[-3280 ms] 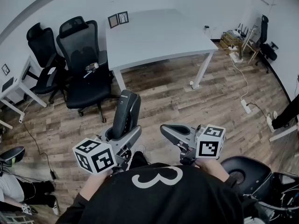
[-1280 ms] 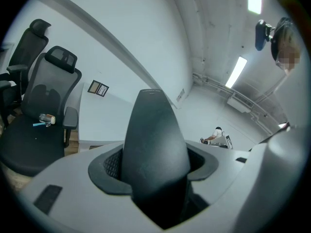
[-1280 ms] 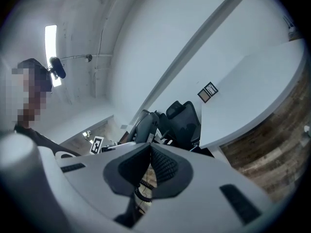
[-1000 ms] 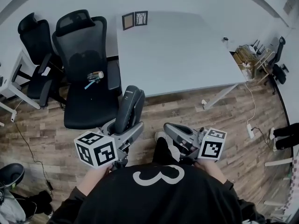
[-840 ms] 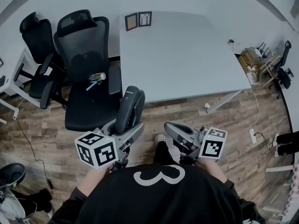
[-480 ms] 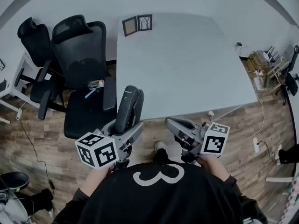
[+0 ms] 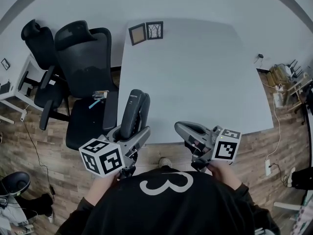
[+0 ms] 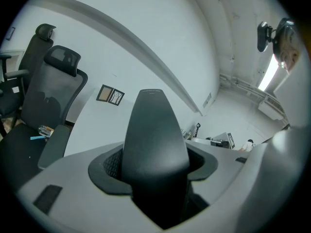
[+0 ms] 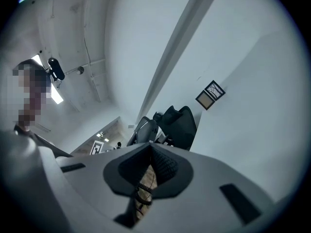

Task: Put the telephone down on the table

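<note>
Person has stepped up to the table (image 7: pixel 195 72): floor lay between before, now both tongs reach its near edge. Left gripper (image 7: pixel 128 133) is clenched on the telephone (image 7: pixel 133 110), which stands upright in the air over the near left corner, not set down. Left gripper view shows the pads (image 8: pixel 109 165) tight on both sides of the handset; head view can't. Right gripper (image 7: pixel 182 128) is closed, empty, with a sliver of wood floor below in its own view. Picture frames (image 7: pixel 146 32) sit at the far left corner, well apart. Office chairs (image 7: pixel 85 53) are just beside the left edge. Wide bare tabletop ahead.
</note>
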Motion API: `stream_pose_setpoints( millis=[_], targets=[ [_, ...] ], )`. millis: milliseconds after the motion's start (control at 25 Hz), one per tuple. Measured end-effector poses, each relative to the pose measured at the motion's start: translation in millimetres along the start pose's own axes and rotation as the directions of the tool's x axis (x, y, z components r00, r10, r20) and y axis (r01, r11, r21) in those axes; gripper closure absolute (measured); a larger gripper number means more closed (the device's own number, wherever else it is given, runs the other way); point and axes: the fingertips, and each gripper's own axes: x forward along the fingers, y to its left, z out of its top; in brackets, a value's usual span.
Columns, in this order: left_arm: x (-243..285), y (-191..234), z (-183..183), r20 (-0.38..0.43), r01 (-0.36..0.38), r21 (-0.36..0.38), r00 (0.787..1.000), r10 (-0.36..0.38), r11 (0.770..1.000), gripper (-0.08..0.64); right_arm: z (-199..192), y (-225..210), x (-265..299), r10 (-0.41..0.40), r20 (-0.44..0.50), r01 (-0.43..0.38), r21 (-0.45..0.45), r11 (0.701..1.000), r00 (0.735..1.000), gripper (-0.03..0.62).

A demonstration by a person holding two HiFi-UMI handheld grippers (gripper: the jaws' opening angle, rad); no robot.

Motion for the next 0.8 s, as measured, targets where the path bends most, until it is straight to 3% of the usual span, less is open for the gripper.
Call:
stream_pose_setpoints(
  millis=[480,800],
  targets=[
    [56,27,20,-0.006,-0.062,-0.037,0.998,0.062,0.997,0.267,37,-52,10,0.025,-0.04,-0.024,0.025,0.999,0.999,0.583],
    [84,59,5,-0.061,-0.146,0.022,0.987,0.147,0.989,0.267,38,-76,11,0.006,-0.051,-0.004,0.041,0.999,0.999,0.583]
  ],
)
